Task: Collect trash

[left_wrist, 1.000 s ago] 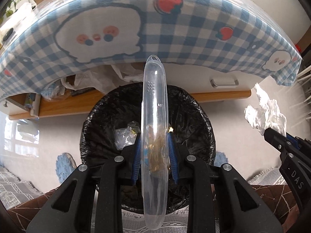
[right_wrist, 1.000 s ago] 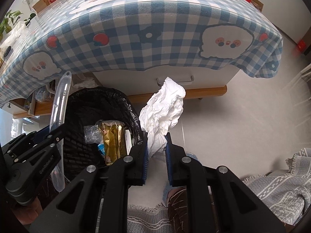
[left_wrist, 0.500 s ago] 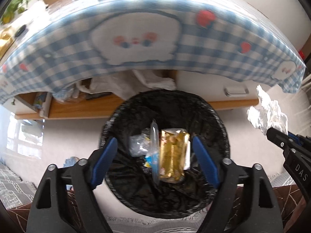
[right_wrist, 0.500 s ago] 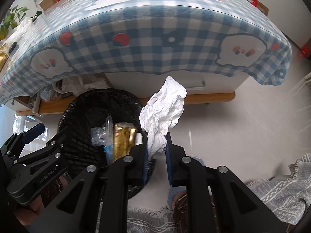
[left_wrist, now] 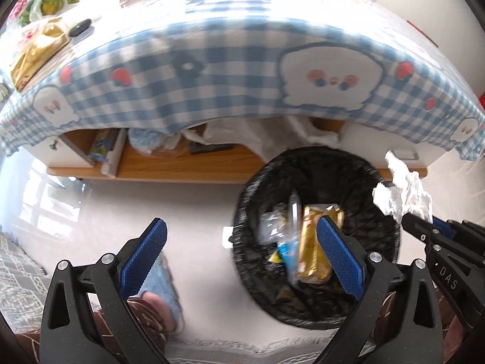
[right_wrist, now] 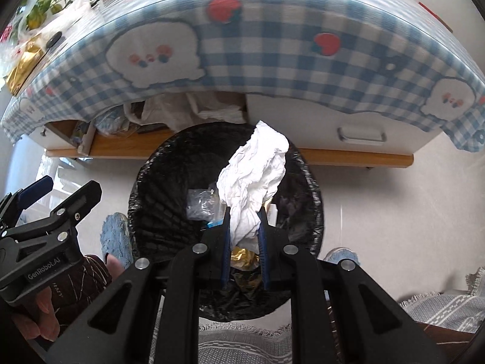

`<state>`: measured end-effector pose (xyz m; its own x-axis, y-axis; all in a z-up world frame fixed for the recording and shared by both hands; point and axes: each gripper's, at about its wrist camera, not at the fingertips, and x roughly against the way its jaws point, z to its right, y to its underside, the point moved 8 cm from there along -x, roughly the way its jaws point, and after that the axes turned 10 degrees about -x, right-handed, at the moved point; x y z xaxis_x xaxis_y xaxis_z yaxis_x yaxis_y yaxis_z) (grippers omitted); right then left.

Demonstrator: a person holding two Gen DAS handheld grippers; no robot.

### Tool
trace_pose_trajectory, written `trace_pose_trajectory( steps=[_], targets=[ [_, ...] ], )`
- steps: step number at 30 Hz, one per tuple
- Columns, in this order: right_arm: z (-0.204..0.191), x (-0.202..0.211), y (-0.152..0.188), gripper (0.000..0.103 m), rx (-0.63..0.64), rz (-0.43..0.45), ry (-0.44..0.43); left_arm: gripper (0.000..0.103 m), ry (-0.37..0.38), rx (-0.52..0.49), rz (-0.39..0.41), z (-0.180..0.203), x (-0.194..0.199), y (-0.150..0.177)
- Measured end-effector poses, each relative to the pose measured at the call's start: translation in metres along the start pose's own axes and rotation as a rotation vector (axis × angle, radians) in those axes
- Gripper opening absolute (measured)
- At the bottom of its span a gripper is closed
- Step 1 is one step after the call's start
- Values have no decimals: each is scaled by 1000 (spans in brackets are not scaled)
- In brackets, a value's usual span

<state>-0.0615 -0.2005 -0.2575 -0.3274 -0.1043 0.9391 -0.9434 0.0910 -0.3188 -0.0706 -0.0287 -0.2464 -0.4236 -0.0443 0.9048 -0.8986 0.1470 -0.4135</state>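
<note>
- Left claw (left_wrist: 239, 251): jaws are opening, spread to the widest, blue pads bare; nothing is held between them. It is pointed steeply down over pale floor, to the left of the bin.
- Right claw (right_wrist: 244, 230): pressed together, pinching a crumpled white tissue (right_wrist: 254, 176), which stands up from the pads directly above the bin opening.
- Trash bin (right_wrist: 151, 212): round, lined with a black bag, set on the floor below the right claw and just right of the left claw's right pad.
- Bin contents, seen ahead of the left claw: a gold wrapper (left_wrist: 312, 242), a clear plastic case (left_wrist: 293, 230) lying beside it, and a crumpled clear bag (left_wrist: 269, 224).
- Surface (left_wrist: 212, 69): covered with a blue-and-white checked cloth, beyond both claws; a wooden shelf (left_wrist: 169, 166) with clutter is seen beneath it.
- A slippered foot (left_wrist: 163, 291) is seen beneath the left claw.
</note>
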Motion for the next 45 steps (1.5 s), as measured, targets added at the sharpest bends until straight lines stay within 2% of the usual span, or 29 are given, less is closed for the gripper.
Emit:
trace_pose_trajectory(
  steps=[5,10,14,16,20,22,23,25,28,31,37,41,45],
  targets=[
    [-12,-4,1,14,-8,-5,-16,97,-8,35,-11,-20,0,4],
    [-21,-4,-1,15,4,3,-26,97,5,36,-9,-24,2,4],
    [-24,-4,0,19,17,6,-14,97,9,30,-13,-24,1,6],
    [-23,-5,1,29,14,5,-11,97,8,22,-18,-23,0,6],
    [-19,-6,1,40,4,5,-4,97,10,12,-17,-20,1,4],
    [-16,-6,1,48,2,9,0,97,16,18,-15,-20,2,3],
    [-15,-4,0,54,1,12,4,97,16,21,-15,-20,4,3],
    [-9,2,-3,72,-6,31,23,97,19,26,-14,-20,7,1],
    [1,24,-13,89,-30,85,43,97,13,30,-2,-22,20,-7],
    [9,61,-26,94,-52,164,41,97,19,41,37,-23,48,-21],
    [18,141,-42,95,-58,303,36,97,-1,7,119,-20,120,-42],
    [22,184,-43,95,-76,339,25,97,6,12,181,-21,165,-47],
    [22,225,-36,95,-56,402,51,97,15,13,236,-19,201,-48]
  ],
)
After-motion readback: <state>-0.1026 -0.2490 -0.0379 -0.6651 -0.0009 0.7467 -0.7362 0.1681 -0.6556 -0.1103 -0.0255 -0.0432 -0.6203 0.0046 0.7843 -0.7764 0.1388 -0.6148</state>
